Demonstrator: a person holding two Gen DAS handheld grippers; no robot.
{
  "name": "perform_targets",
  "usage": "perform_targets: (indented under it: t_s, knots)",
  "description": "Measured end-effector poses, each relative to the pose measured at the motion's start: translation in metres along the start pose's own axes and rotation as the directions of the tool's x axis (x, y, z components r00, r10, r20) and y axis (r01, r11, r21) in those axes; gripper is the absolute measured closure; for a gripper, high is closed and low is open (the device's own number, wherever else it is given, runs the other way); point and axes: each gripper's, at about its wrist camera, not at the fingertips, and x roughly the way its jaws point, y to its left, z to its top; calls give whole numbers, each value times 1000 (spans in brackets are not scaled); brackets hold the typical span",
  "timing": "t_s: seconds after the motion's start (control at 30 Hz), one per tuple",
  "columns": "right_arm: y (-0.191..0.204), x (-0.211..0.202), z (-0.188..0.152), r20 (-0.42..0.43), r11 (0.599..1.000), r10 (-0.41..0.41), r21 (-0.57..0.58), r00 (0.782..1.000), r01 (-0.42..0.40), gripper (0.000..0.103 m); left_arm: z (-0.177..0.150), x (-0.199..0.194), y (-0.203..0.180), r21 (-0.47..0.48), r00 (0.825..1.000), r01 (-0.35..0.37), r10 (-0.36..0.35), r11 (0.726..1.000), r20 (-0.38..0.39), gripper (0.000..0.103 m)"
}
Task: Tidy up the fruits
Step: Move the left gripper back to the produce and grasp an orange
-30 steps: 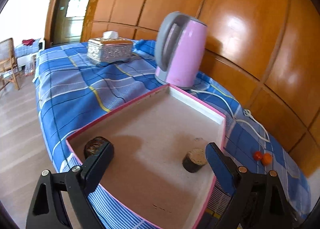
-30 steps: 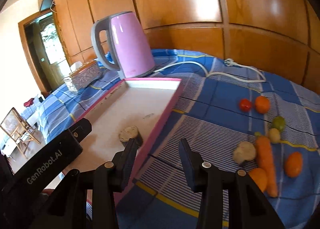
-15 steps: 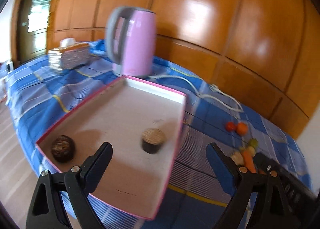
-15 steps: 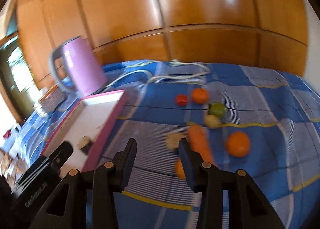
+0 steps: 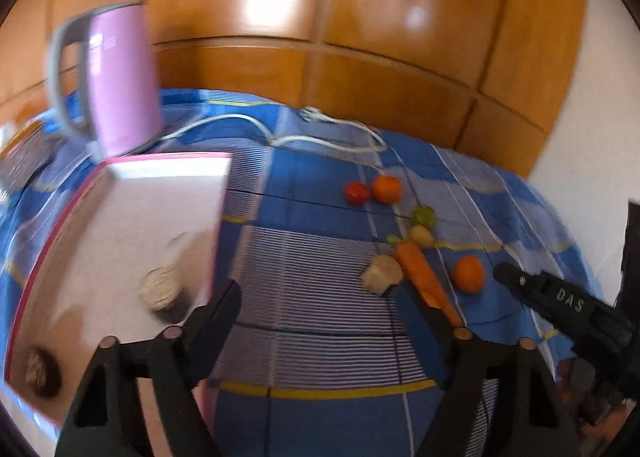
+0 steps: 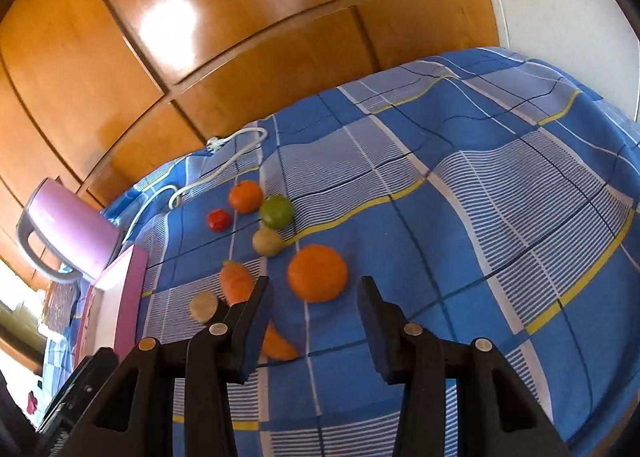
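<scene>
A: Wood panelling backs a table under a blue checked cloth (image 6: 480, 185). Fruit lies loose mid-cloth: an orange (image 6: 317, 273) just ahead of the right gripper (image 6: 316, 321), a carrot (image 6: 236, 283) beside it, and a lime (image 6: 276, 211), a tomato (image 6: 218, 219) and a second orange (image 6: 245, 196) further back. A pink tray (image 5: 120, 241) sits toward the left edge, already holding two dark-based round pieces.

B: And the tools?

A: Right gripper's jaws stand partly apart, empty, and look barely wider than the orange. Left gripper (image 5: 320, 305) is closing on nothing, over bare cloth between tray and fruit.

B: Risks?

A: A narrow jaw could nudge the orange and roll it across the cloth into the others. The carrot lies just beside the right gripper's left finger (image 6: 256, 317), which may clip it. Both tools converge on one cluster, so they could collide.
</scene>
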Motion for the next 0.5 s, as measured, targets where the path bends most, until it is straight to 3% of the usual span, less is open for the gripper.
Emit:
perform_targets:
  t_s: [0.1,0.23,0.4,0.5]
  knots:
    - [-6,2,2,2,1000,-3,24,1000,3,59,-4,10,-7,20,999,45,-44,999,-24,27]
    - [-15,11,4,-32,998,3,62,999,-1,59,-8,22,-19,73,994,81,-76,994,-73,40]
    - [-19,18,7,-45,997,3,77,999,0,59,-8,35,-29,98,981,160,-147,982,-127,40]
    - [-19,20,9,-45,997,4,72,999,-1,59,-10,43,-41,160,978,173,-151,972,-141,40]
